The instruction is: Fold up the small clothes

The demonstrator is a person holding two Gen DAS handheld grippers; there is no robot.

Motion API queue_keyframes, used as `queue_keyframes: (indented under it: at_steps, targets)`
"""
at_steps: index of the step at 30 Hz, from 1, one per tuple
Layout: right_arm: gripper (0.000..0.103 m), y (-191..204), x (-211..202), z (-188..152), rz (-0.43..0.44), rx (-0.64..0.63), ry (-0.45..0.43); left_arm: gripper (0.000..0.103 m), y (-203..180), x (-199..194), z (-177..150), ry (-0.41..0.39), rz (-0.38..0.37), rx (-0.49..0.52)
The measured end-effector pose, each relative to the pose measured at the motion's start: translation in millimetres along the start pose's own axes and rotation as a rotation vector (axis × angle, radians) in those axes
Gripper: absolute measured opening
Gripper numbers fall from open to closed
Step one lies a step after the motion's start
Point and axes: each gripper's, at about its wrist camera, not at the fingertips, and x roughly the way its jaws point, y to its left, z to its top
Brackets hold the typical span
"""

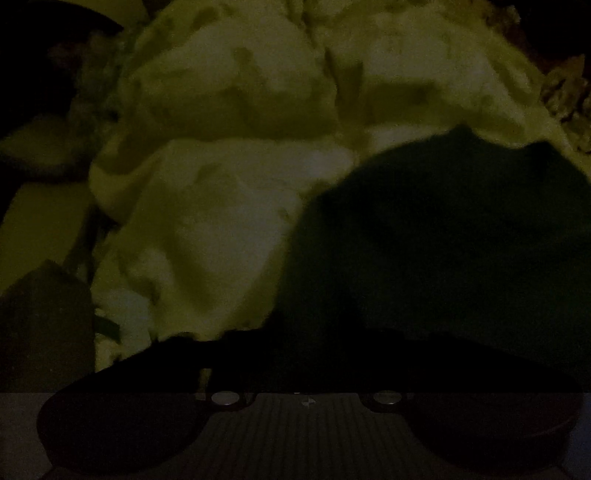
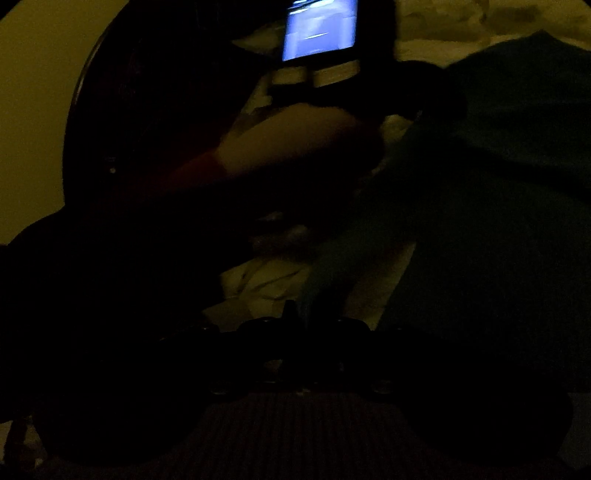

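The scene is very dark. A dark green garment (image 1: 443,240) lies on pale rumpled bedding (image 1: 221,184), filling the lower right of the left wrist view. My left gripper (image 1: 295,332) shows only as a black outline at the garment's near edge, and its jaw gap is lost in the dark. In the right wrist view the same garment (image 2: 498,184) fills the right side. A pulled-up strip of it runs down into my right gripper (image 2: 295,314), whose fingers meet shut on the cloth. A person's forearm (image 2: 288,147) reaches across above.
The device in the person's hand carries a lit blue screen (image 2: 321,29). A large dark curved object (image 2: 129,92) stands at the left before a yellowish wall (image 2: 33,92). Patterned fabric (image 1: 565,92) borders the bedding at the right, and a dark block (image 1: 44,314) sits low left.
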Motion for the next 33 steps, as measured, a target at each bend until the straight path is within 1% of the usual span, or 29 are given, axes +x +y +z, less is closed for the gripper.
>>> queue_keyframes:
  at_steps: [1, 2, 5, 6, 8, 11, 14, 15, 16, 18, 19, 21, 23, 24, 25, 26, 27, 28, 30, 33]
  targets:
    - [0.009, 1.1, -0.2, 0.3, 0.007, -0.001, 0.001, 0.079, 0.5, 3.3, 1.9, 0.009, 0.044, 0.001]
    - [0.009, 3.8, -1.1, 0.5, 0.017, -0.01, 0.004, 0.08, 6.1, 3.2, 2.5, 0.01, 0.062, -0.018]
    - [0.009, 7.8, -12.5, 2.6, 0.048, -0.038, 0.0, 0.077, 33.7, 0.5, 9.1, 0.002, 0.028, -0.147]
    - [0.009, 6.8, -18.0, 5.2, 0.053, -0.039, -0.004, 0.071, 40.9, 0.9, 11.8, 0.002, 0.026, -0.167]
    - [0.009, 1.2, -35.6, 11.0, 0.03, -0.043, -0.027, 0.069, 50.7, 3.4, 17.8, 0.003, 0.016, -0.191]
    - [0.009, -14.1, -65.5, 25.2, -0.062, -0.067, -0.056, 0.069, 65.0, 7.7, 25.7, 0.005, -0.016, -0.283]
    - [0.009, -34.4, -92.0, 40.0, -0.181, -0.096, -0.071, 0.069, 72.9, 14.5, 35.0, 0.007, -0.021, -0.321]
    - [0.009, -39.6, -99.4, 43.4, -0.224, -0.109, -0.069, 0.067, 75.6, 14.5, 36.0, 0.002, -0.028, -0.34]
    - [0.009, -45.8, -107.6, 48.6, -0.27, -0.132, -0.068, 0.059, 76.6, 14.0, 37.9, -0.002, -0.031, -0.353]
    - [0.009, -55.4, -120.8, 55.7, -0.339, -0.181, -0.064, 0.058, 76.7, 12.2, 43.5, -0.024, 0.016, -0.339]
    - [0.009, -63.1, -127.1, 59.6, -0.372, -0.198, -0.056, 0.058, 76.7, 12.7, 46.8, -0.027, 0.018, -0.336]
    - [0.009, -83.9, -154.8, 42.0, -0.418, -0.192, -0.059, 0.058, 79.0, 12.5, 52.2, -0.013, -0.026, -0.354]
    - [0.009, -111.7, -172.8, 48.9, -0.441, -0.152, -0.05, 0.059, 77.7, 6.8, 54.3, -0.028, -0.017, -0.356]
    - [0.009, -120.6, -174.4, 51.6, -0.464, -0.142, -0.05, 0.056, 76.8, 2.8, 54.3, -0.042, -0.017, -0.359]
    - [0.009, -129.3, -175.6, 54.7, -0.498, -0.146, -0.04, 0.071, 75.4, -0.1, 53.9, -0.053, -0.03, -0.365]
    - [0.009, -135.9, -177.5, 55.4, -0.523, -0.148, -0.033, 0.078, 73.3, -3.1, 53.3, -0.057, -0.057, -0.363]
    - [0.009, -144.2, -179.5, 60.0, -0.541, -0.14, -0.033, 0.091, 69.8, -6.1, 52.1, -0.051, -0.083, -0.353]
    - [0.009, -150.8, -183.5, 63.2, -0.549, -0.133, -0.031, 0.095, 65.5, -9.3, 50.4, -0.05, -0.098, -0.34]
    - [0.009, -160.6, -183.7, 67.9, -0.571, -0.156, -0.035, 0.096, 55.4, -18.2, 44.9, -0.086, -0.134, -0.288]
    - [0.009, -178.4, -176.6, 71.9, -0.597, -0.156, -0.007, 0.097, 30.1, -33.3, 35.0, -0.125, -0.156, -0.187]
